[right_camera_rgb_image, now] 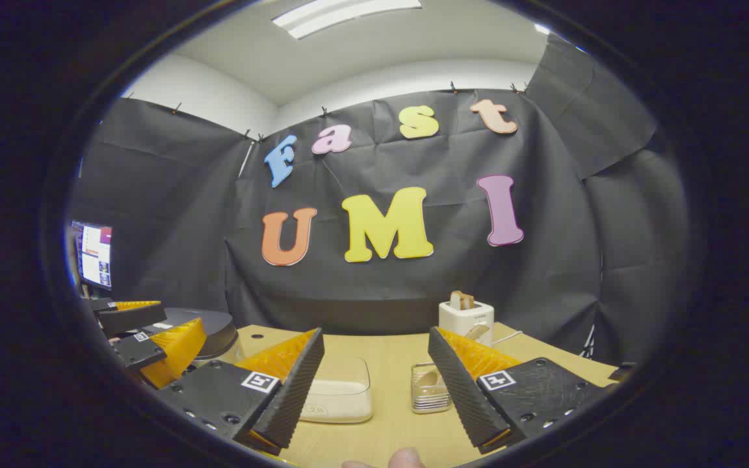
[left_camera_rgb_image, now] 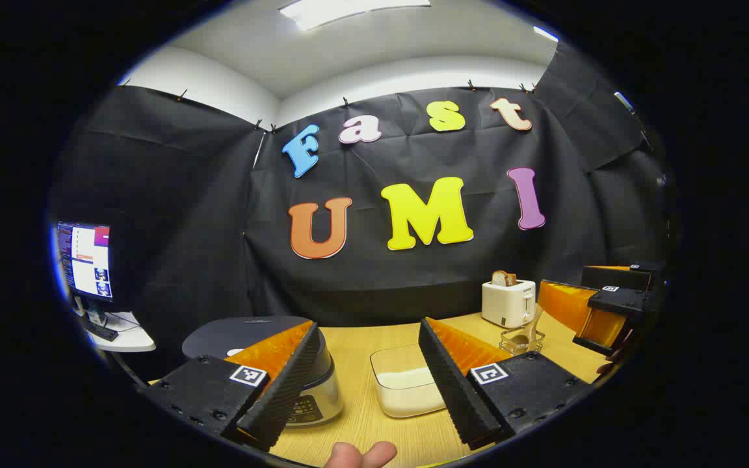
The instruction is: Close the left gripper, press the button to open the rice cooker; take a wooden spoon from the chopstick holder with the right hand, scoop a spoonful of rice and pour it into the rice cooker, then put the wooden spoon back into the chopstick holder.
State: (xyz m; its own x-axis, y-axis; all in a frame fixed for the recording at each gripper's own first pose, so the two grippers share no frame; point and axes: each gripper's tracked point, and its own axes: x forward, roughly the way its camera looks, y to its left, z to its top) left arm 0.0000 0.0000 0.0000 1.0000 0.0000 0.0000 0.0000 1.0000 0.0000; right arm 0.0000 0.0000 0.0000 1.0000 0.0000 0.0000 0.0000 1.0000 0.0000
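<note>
We've got both tools wide open, nothing held: left tool (left_camera_rgb_image: 370, 370), right tool (right_camera_rgb_image: 374, 383). Clear tub (left_camera_rgb_image: 407, 390) holds white rice; wooden spoon (right_camera_rgb_image: 432, 382) stands roughly upright in the chopstick holder (right_camera_rgb_image: 429, 393), 12 o'clock-ish. Rice cooker (left_camera_rgb_image: 303, 383) lid's down.

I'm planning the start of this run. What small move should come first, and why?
Probably shut the left hand-held gripper: its fingers stand wide apart, and the rice cooker beside it has its lid down, button unpressed. The right hand-held gripper is open too.
</note>
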